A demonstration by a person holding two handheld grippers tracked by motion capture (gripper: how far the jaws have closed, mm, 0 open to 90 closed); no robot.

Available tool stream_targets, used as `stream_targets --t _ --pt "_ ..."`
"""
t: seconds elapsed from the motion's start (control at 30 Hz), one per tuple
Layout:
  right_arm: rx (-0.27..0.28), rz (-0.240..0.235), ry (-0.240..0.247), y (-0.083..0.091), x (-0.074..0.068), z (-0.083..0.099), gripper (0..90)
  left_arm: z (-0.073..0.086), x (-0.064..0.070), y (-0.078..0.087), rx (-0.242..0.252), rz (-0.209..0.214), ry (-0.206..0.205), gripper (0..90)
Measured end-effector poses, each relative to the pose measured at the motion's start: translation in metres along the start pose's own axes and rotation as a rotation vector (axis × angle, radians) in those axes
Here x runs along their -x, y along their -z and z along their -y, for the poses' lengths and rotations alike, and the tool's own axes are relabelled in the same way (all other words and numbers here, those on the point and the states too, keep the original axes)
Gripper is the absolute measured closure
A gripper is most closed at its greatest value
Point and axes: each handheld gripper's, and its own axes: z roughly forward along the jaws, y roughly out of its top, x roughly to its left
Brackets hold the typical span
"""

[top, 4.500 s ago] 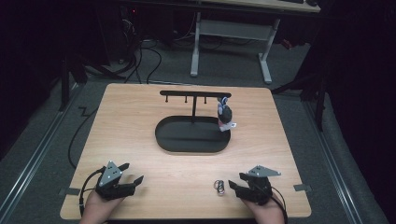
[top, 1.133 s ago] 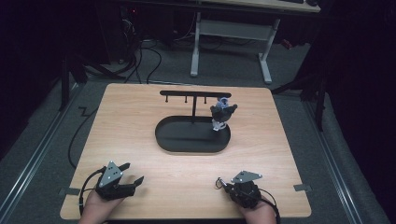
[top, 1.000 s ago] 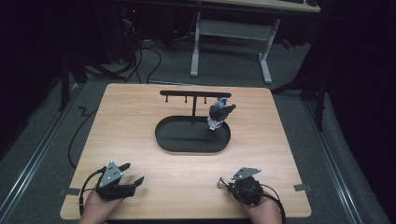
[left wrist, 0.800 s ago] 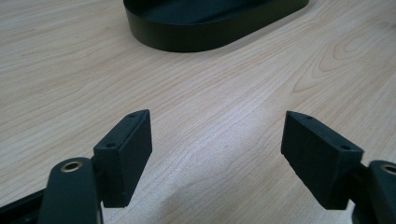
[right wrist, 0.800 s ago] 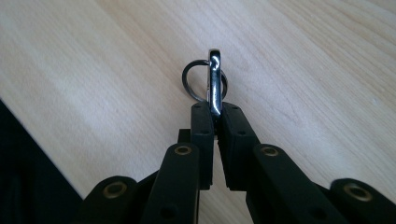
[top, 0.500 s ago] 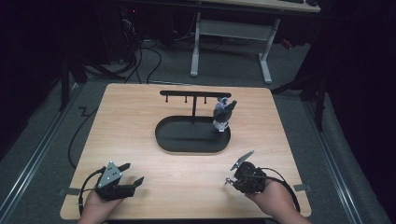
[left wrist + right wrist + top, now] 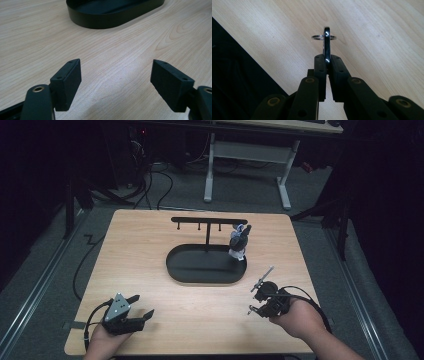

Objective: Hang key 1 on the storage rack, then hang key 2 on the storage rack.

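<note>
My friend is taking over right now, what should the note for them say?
Right gripper: shut on a metal clip with a small key ring through its tip, held above the table, near the front right.
Left gripper: open, holding nothing, low over the table at the front left.
Black stand: at the table's middle, on an oval tray. One keychain figure hangs at the right end of its bar.
Done: clip picked up.
Left: probably carry it to the stand and hang it on a free peg.
</note>
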Motion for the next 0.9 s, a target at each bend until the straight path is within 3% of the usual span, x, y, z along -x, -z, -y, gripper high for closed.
stream_targets --t 0.33,0.9 --pt "0.024 0.012 -0.051 0.023 0.01 -0.004 85.4 0.0 0.001 0.001 0.002 -0.002 0.0 25.4" --pt "0.075 0.023 -0.068 0.046 0.019 -0.027 85.4 0.0 0.0 0.002 0.003 -0.001 0.001 25.3"
